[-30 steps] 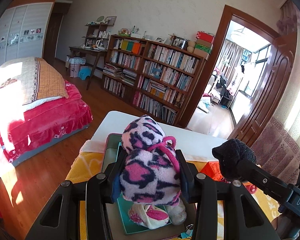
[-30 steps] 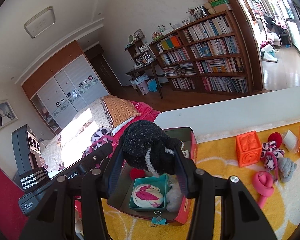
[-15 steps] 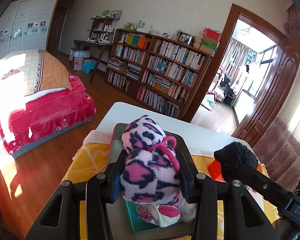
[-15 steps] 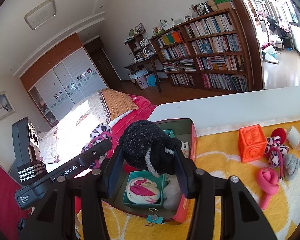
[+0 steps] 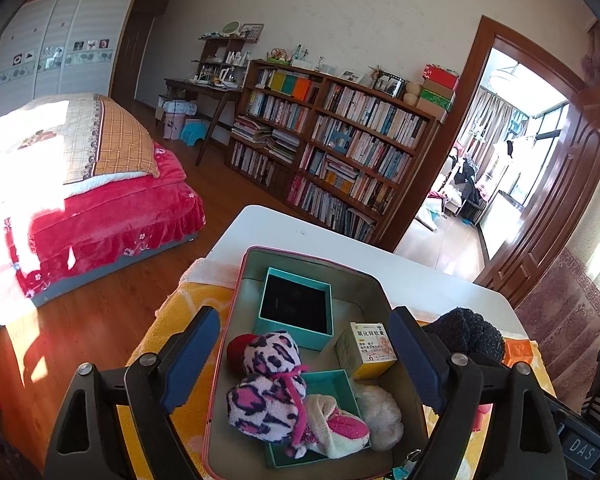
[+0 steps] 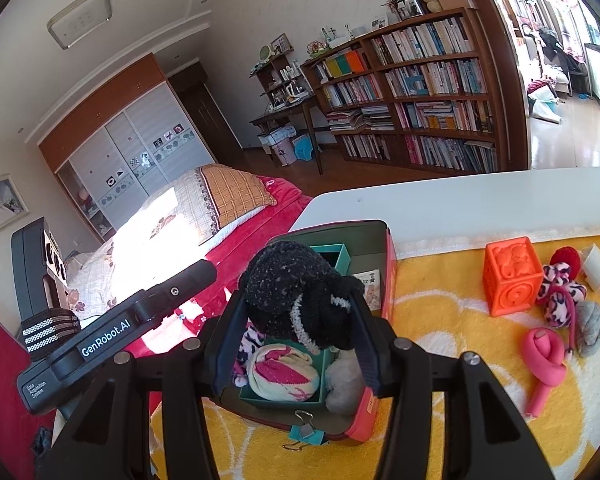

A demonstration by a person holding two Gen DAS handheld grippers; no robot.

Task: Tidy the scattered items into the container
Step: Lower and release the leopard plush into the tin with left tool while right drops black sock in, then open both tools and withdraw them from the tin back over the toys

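Note:
A pink-rimmed grey container sits on a yellow towel. My left gripper is open above it. The pink leopard-print sock lies inside, partly over a teal box, beside a pink-and-cream sock roll, a white sock, a yellow medicine box and an empty teal box. My right gripper is shut on a black fuzzy sock and holds it over the container.
On the towel to the right lie an orange cube, a second leopard-print sock, a red ball, a grey sock and a pink knotted sock. A binder clip lies at the container's near edge. A bed stands to the left.
My left gripper opened and let go of the pink leopard-print sock, which dropped into the container. My right gripper still holds the black sock over the container.

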